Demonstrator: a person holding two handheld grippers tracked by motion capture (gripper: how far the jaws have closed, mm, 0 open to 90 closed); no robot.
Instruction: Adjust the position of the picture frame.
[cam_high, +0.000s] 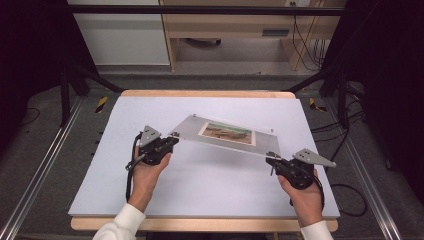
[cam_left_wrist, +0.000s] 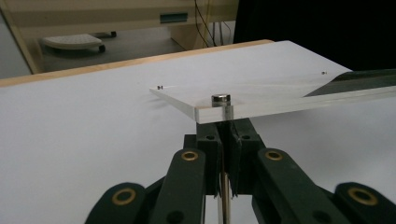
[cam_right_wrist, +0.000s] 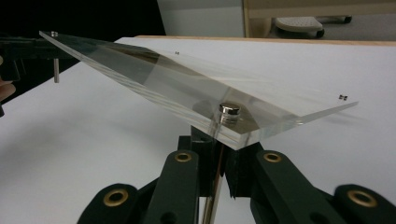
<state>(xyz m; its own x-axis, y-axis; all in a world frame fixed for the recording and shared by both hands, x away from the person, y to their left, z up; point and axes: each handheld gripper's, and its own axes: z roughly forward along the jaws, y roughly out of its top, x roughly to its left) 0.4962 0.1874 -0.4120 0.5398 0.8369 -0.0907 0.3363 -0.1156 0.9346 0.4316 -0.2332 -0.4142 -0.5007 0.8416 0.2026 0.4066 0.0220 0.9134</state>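
frame: clear acrylic picture frame (cam_high: 227, 134) held above the white table cover (cam_high: 200, 185), its near edge raised and its far edge low, by the cover; whether the far edge touches cannot be told.
picture: printed landscape picture (cam_high: 227, 133) sits inside the frame, roughly centred, seen through the clear panel in the high view.
left gripper: left gripper (cam_high: 172, 138) at the frame's near left corner; jaws clenched on the metal standoff pin (cam_left_wrist: 224, 179) that hangs below that corner. in the left gripper view the pin runs down between the two black jaws, and its round silver cap (cam_left_wrist: 221, 98) sits on top of the panel.
right gripper: right gripper (cam_high: 272, 159) at the near right corner; jaws clenched on the second standoff pin (cam_right_wrist: 211, 196) under that corner. in the right gripper view the silver cap (cam_right_wrist: 229, 112) lies on the panel just above the jaws.
hands: left hand (cam_high: 146, 172) and right hand (cam_high: 304, 192) come in from the bottom edge, white sleeves at both wrists, each wrapped around its gripper body.
far corners: small metal fittings (cam_left_wrist: 160, 87) show at the two far corners of the panel.
table: wooden table edge (cam_high: 205, 93) shows beyond the white cover.
background: pale wooden furniture (cam_high: 225, 30) stands on the floor beyond the table; dark frame bars on both sides.
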